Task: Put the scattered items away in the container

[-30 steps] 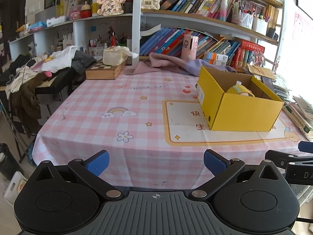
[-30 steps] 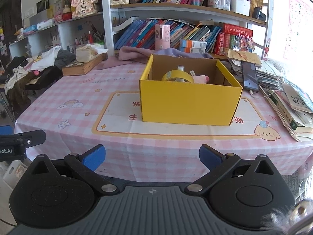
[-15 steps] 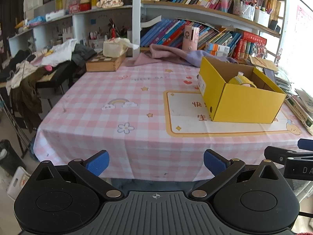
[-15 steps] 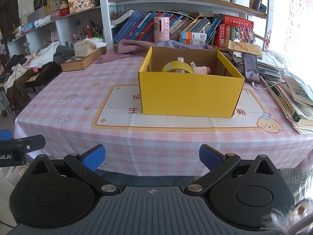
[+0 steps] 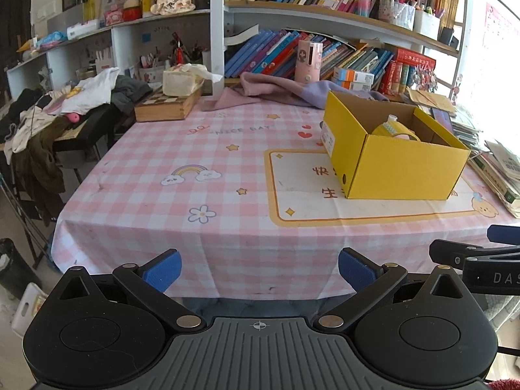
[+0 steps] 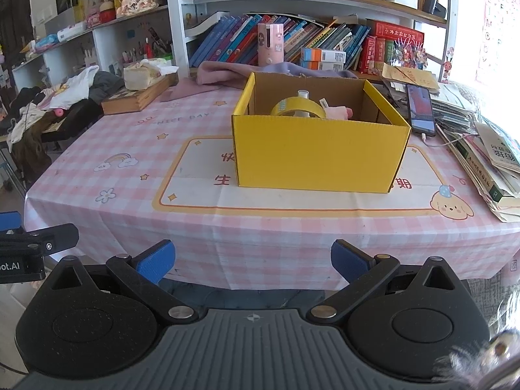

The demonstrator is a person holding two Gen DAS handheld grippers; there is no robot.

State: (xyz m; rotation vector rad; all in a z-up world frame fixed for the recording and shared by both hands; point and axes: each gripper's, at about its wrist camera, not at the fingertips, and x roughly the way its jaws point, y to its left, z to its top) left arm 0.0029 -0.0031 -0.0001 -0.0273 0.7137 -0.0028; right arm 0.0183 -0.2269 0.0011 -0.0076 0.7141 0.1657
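Observation:
A yellow cardboard box [image 6: 320, 154] [image 5: 403, 169] stands on the pink checked tablecloth [image 5: 182, 175]. Inside it lie a yellow tape roll [image 6: 297, 109] [image 5: 395, 130], a white-capped bottle [image 6: 303, 93] and a pink item [image 6: 338, 112]. My left gripper [image 5: 259, 269] is open and holds nothing, off the table's near edge. My right gripper [image 6: 253, 260] is open too, back from the near edge and facing the box. Each gripper shows at the edge of the other's view.
A wooden chessboard box [image 5: 165, 107] with a tissue pack, pink and purple cloth [image 5: 273, 89] and a pink cylinder [image 6: 269, 45] sit at the table's back. A phone [image 6: 421, 110] and stacked books [image 6: 490, 162] lie right. Bookshelves [image 6: 308, 3] stand behind; clothes pile left.
Both grippers have pulled back from the table and risen slightly; the table's near edge now shows in full. Both stay open with nothing held.

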